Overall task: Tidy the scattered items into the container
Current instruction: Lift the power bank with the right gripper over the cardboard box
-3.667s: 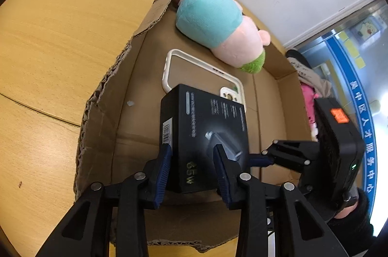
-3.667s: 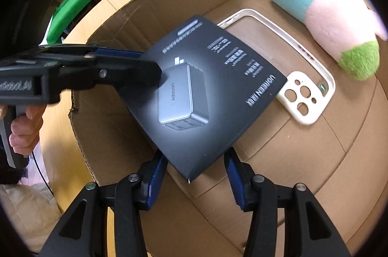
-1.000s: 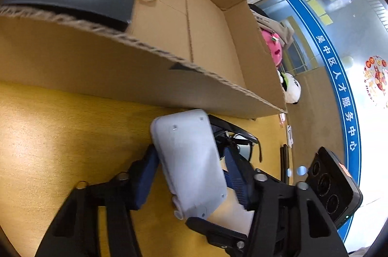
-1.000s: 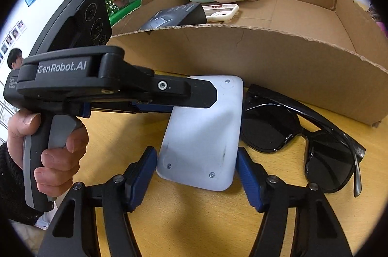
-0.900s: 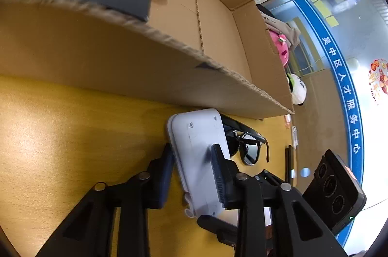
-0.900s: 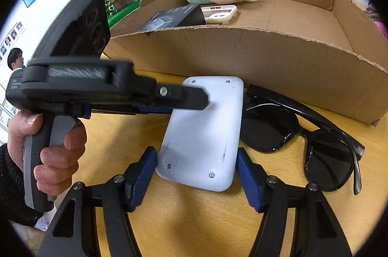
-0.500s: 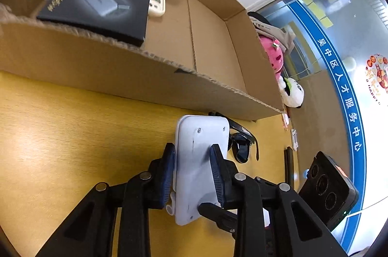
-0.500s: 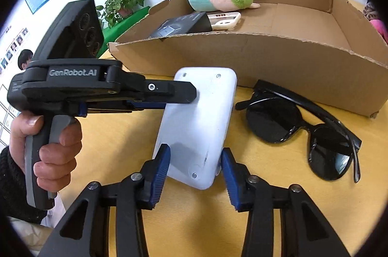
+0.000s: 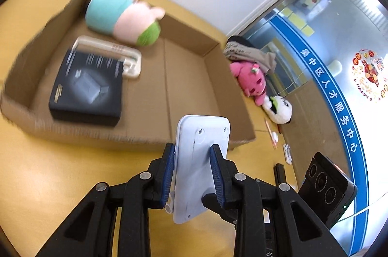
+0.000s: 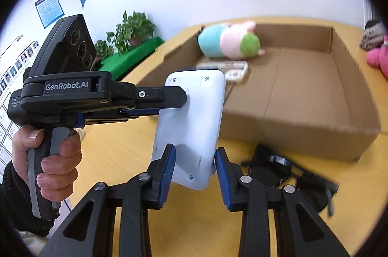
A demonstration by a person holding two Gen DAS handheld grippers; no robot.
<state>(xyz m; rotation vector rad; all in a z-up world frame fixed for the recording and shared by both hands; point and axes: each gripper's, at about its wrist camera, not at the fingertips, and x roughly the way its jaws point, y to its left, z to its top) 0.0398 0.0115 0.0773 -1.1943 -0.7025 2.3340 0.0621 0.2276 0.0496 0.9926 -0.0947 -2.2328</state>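
Both grippers hold one white flat device [image 9: 202, 160], lifted above the yellow table in front of the cardboard box [image 9: 189, 87]. My left gripper [image 9: 192, 174] is shut on its sides. My right gripper [image 10: 192, 169] is shut on its lower end [image 10: 191, 126]. In the box [image 10: 300, 96] lie a plush toy [image 9: 121, 15], a white phone case [image 9: 132, 58] and a black charger box [image 9: 87, 84]. Black sunglasses [image 10: 286, 169] lie on the table in front of the box, to the right of my right gripper.
A pink plush [image 9: 249, 79] and a panda plush [image 9: 278, 109] lie on the table past the box's right end, with small items [image 9: 286, 150] nearby. Potted plants [image 10: 131, 31] stand beyond the table at the left.
The white device has been lifted off the table and raised toward the box. Both grippers rose with it, so the box interior now shows from above. The sunglasses stayed on the table.
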